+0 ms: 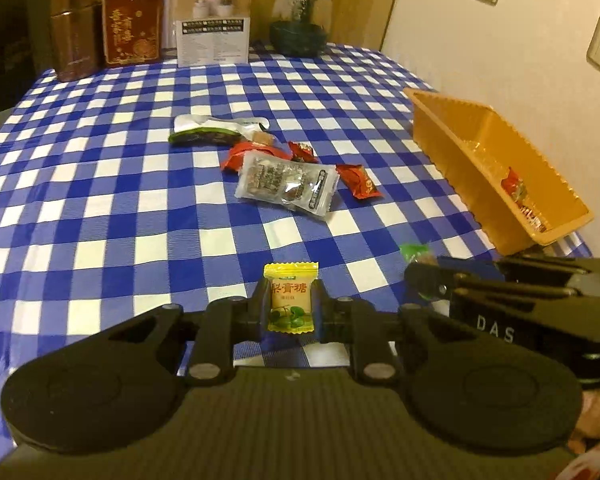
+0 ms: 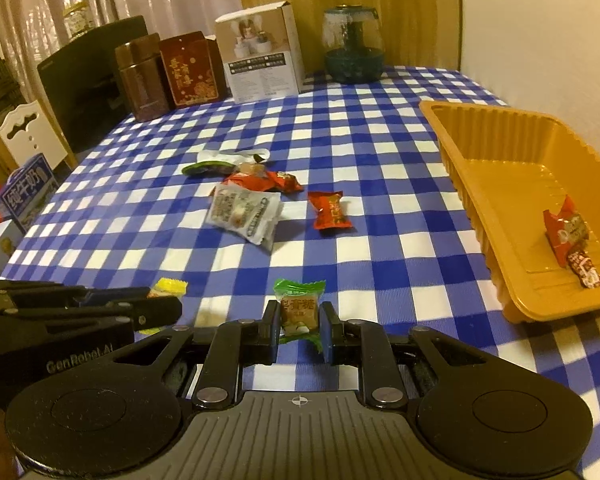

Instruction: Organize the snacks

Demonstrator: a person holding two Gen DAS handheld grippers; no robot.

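Now my left gripper is closed on a yellow candy, my right gripper on a green candy, both left of the tray. They seem light, crinkly; gripping the middle is safest.

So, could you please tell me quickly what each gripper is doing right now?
Left gripper: closed on the yellow candy.
Right gripper: closed on the green candy.
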